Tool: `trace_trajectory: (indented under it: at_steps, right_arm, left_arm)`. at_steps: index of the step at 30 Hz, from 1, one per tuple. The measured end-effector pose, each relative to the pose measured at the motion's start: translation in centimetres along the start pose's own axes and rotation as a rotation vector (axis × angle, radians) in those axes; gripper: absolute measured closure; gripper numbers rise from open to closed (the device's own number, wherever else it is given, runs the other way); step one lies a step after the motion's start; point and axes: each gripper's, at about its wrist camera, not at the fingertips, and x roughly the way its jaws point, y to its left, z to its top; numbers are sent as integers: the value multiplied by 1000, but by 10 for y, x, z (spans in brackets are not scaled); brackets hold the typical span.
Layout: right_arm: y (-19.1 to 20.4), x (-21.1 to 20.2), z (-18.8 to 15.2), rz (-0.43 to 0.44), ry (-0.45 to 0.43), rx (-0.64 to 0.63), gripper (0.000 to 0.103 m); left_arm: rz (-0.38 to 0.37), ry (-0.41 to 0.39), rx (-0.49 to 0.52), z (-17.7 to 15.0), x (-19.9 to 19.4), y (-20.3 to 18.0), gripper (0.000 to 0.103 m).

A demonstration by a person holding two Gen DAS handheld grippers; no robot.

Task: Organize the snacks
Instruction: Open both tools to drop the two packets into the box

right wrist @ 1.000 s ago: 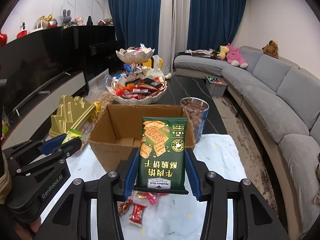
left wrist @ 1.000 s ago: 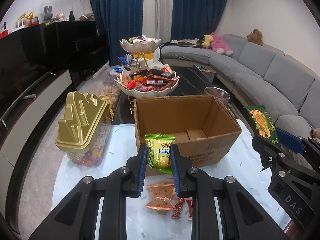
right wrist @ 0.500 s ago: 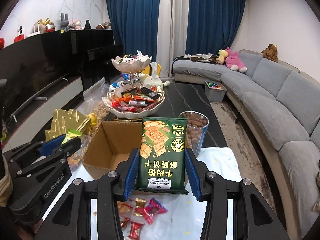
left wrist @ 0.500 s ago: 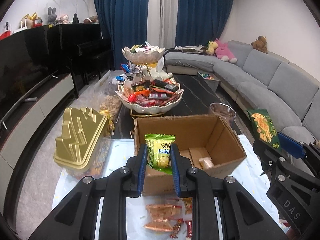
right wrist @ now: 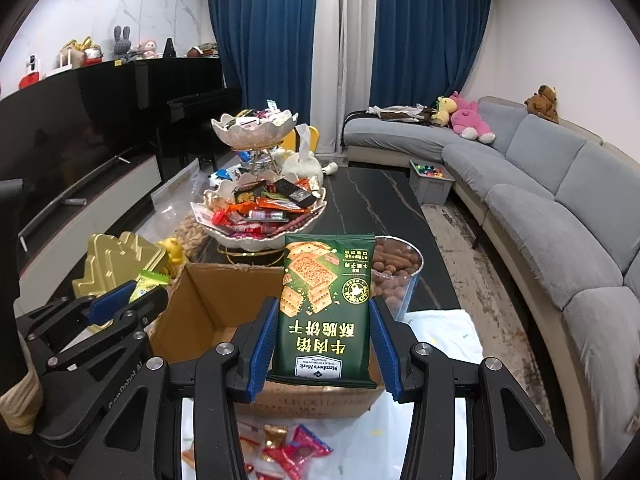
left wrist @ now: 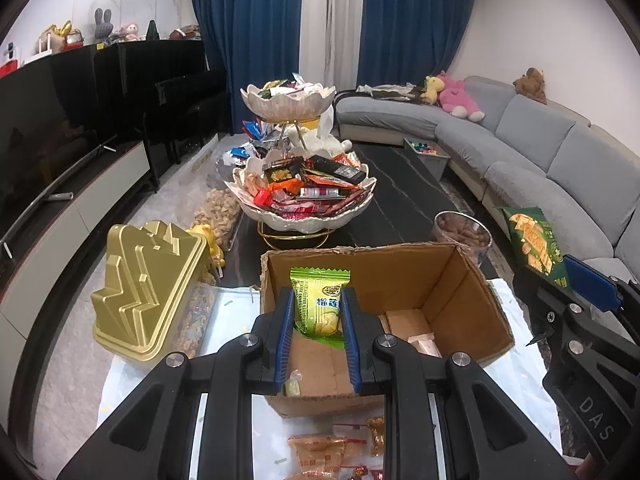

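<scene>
Left gripper (left wrist: 316,316) clamps a light-green snack packet (left wrist: 319,304); right gripper (right wrist: 324,340) grips a dark-green cracker bag (right wrist: 326,308).

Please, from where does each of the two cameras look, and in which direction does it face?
Left wrist: sits on the left gripper, faces forward and down over the cardboard box; its fingers clamp a light green packet.
Right wrist: sits on the right gripper, facing likewise; its fingers clamp a dark green cracker pack.
Shared: the box, the tiered snack bowl, and each other's gripper.
</scene>
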Motion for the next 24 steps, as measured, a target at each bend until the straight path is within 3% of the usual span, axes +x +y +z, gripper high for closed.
trace_trajectory:
  at_steps: [21,24]
  right_arm:
    - [-5,69,-4,16,97,15,56]
    - [-6,73,-5,28,111,10,56]
  left_arm:
    - [-15,97,-2,-7,59,-2,78]
    - [-19,104,0,-7,60,-2,72]
